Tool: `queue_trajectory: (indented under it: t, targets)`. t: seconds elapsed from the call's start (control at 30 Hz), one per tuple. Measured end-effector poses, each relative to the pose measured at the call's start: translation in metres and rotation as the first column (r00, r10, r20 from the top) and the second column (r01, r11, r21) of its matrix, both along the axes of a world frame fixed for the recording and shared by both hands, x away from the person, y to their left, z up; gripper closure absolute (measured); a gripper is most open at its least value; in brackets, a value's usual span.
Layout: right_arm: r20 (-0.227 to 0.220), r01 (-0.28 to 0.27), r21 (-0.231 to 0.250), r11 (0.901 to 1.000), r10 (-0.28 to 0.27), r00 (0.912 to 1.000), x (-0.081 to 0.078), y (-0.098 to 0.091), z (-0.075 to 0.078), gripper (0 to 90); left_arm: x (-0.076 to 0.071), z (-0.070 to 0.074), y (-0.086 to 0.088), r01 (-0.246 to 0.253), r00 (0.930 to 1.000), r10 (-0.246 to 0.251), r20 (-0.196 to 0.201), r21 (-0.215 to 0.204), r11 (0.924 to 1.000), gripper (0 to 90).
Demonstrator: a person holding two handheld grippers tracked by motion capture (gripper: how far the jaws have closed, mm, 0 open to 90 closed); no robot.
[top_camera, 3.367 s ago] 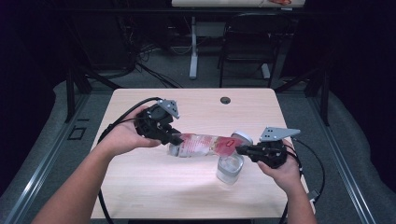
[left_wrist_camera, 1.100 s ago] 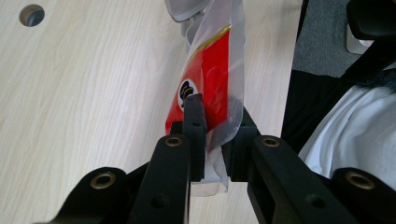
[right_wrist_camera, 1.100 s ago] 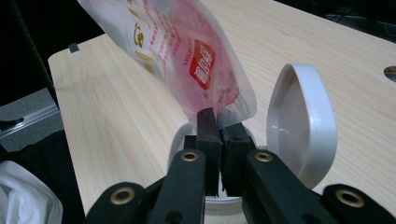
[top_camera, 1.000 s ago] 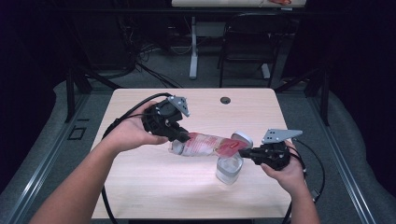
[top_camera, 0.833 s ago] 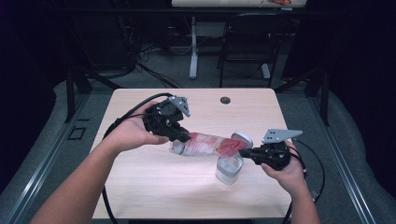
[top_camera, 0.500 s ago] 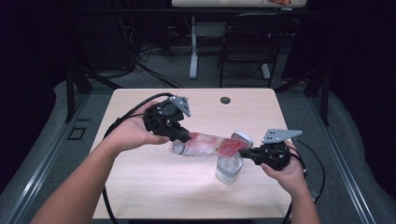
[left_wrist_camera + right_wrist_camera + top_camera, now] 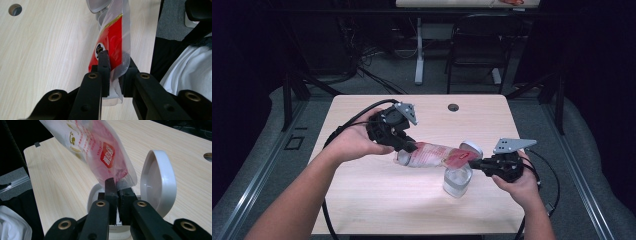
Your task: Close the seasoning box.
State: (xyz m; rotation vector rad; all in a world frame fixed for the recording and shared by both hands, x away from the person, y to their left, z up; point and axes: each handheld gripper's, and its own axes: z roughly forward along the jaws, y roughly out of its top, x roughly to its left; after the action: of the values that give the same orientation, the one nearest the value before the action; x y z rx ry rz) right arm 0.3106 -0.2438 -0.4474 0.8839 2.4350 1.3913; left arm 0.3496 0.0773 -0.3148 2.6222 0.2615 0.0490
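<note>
A clear plastic bag with red print [image 7: 437, 155] hangs stretched between my two grippers above the wooden table [image 7: 362, 200]. My left gripper [image 7: 408, 146] is shut on the bag's left end; in the left gripper view the bag [image 7: 113, 47] is pinched between the black jaws [image 7: 115, 75]. My right gripper [image 7: 476, 161] is shut on the bag's right end, seen close in the right gripper view with the bag [image 7: 100, 152] between its jaws [image 7: 117, 195]. Under the bag's right end stands a clear container [image 7: 457, 181] with its white hinged lid [image 7: 157, 182] flipped open.
A round cable hole [image 7: 453, 107] sits near the table's far edge. Black cables trail off the left [image 7: 344, 127] and right [image 7: 549, 175] sides of the table. A chair [image 7: 474, 50] and a desk leg [image 7: 418, 55] stand behind the table.
Since the oldest frame the left hand has lifted its end of the bag and shifted a little right, tilting the bag down toward the container. Over the last second nothing visibly moves.
</note>
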Motion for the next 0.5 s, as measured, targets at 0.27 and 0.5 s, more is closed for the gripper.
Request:
queue_trajectory:
  t: [0.27,0.5]
  targets:
    - [-0.002,-0.003,-0.004,1.0,0.003,1.0,0.0002,-0.0003,-0.0003,87.6,0.0002,0.0006,-0.0011,0.004,1.0,-0.004,-0.002,0.004,1.0,81.6]
    - [-0.003,-0.006,-0.002,1.0,0.006,1.0,-0.0005,-0.0005,0.0002,87.7,-0.0001,0.002,-0.0022,0.007,1.0,-0.007,-0.003,0.008,0.9999,81.6]
